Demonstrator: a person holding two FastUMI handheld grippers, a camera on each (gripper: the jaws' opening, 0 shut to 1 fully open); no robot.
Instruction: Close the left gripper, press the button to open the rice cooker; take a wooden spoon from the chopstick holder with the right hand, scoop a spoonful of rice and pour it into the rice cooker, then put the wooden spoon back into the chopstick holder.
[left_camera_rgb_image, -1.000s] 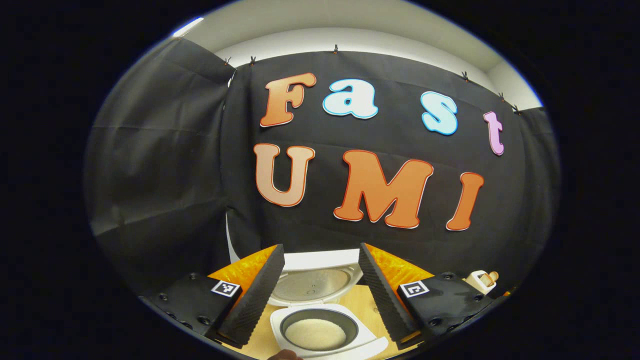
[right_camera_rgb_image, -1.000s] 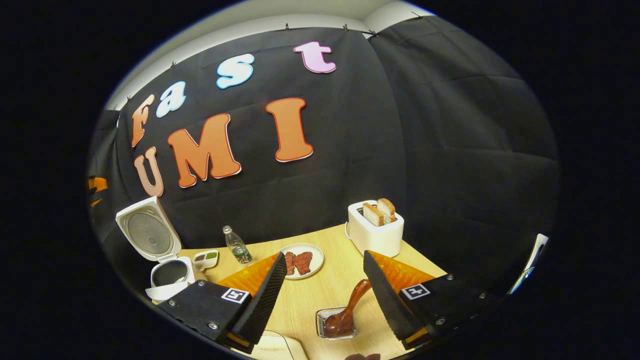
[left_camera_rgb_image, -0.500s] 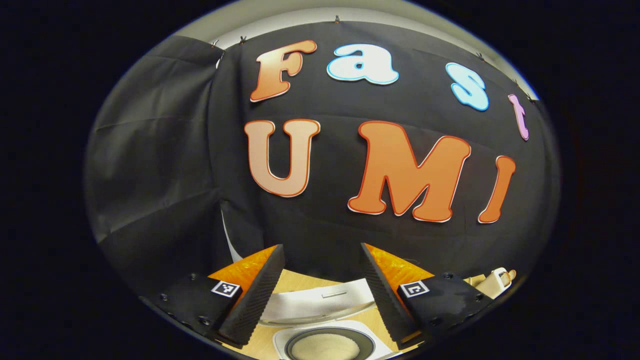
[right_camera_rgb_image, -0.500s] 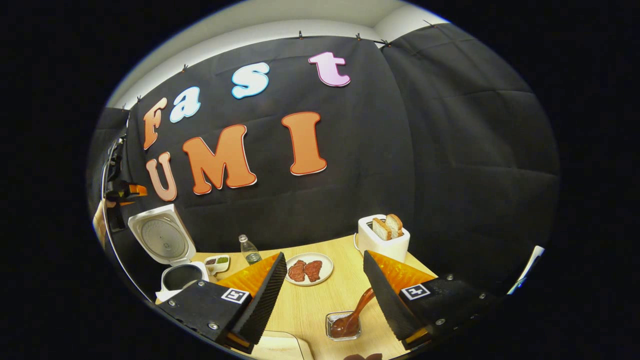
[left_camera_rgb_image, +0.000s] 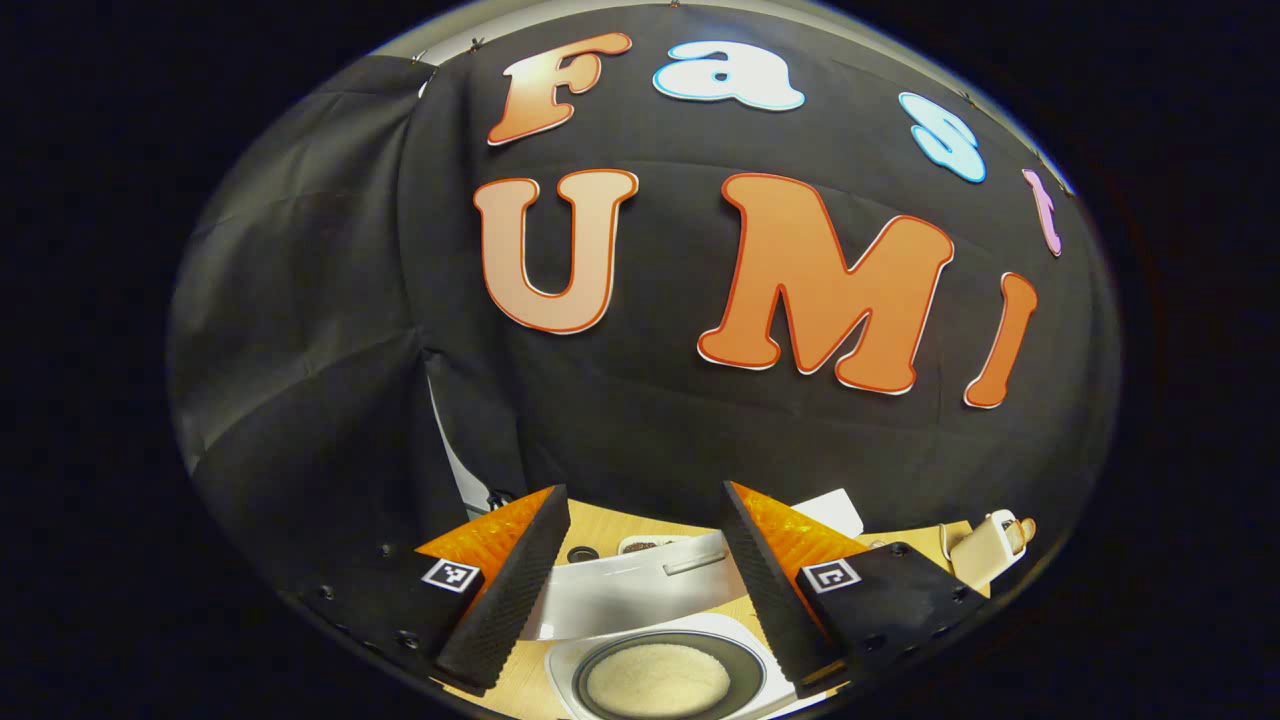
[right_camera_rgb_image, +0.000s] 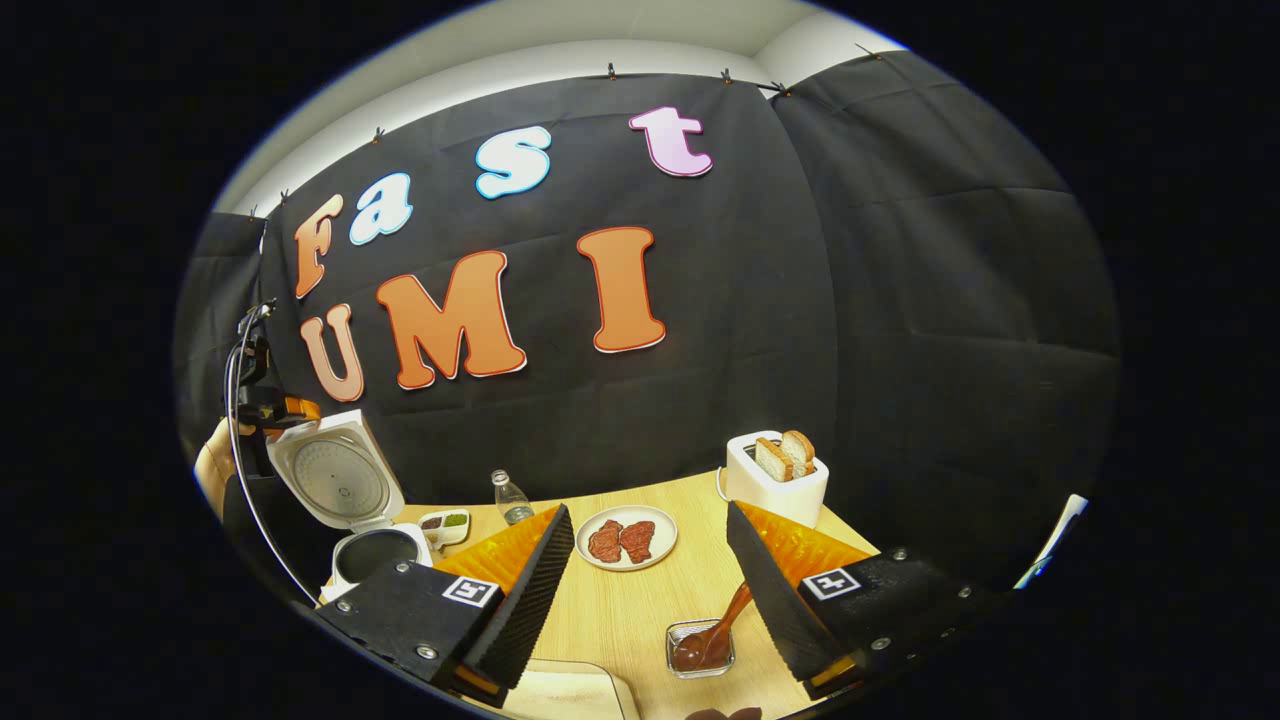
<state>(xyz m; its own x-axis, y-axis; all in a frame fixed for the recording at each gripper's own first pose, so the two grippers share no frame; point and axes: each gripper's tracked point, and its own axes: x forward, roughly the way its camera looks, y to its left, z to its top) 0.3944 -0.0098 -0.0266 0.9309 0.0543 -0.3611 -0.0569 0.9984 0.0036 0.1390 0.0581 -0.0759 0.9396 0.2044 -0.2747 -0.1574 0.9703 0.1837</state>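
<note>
The white rice cooker (right_camera_rgb_image: 372, 548) stands open at the table's left, its lid (right_camera_rgb_image: 335, 478) raised. In the left gripper view I look down on the lid's edge (left_camera_rgb_image: 630, 595) and the dark inner pot holding white rice (left_camera_rgb_image: 655, 680). My left gripper (left_camera_rgb_image: 642, 492) is open above the cooker, nothing between its fingers; the right gripper view shows it, held by a hand, at the lid's top (right_camera_rgb_image: 265, 408). My right gripper (right_camera_rgb_image: 649, 510) is open over the table. A dark wooden spoon (right_camera_rgb_image: 722, 625) leans in a small clear holder (right_camera_rgb_image: 700, 650) just before its right finger.
On the wooden table (right_camera_rgb_image: 690, 580) are a plate of meat (right_camera_rgb_image: 626, 540), a small bottle (right_camera_rgb_image: 510, 497), a two-part sauce dish (right_camera_rgb_image: 446, 523) and a white toaster (right_camera_rgb_image: 778, 480) with bread. A pale flat object (right_camera_rgb_image: 565, 695) lies at the near edge.
My left gripper has climbed toward the top of the raised lid, and its hand has come into the right gripper view. The right gripper drifted slightly; the spoon stays in its holder.
</note>
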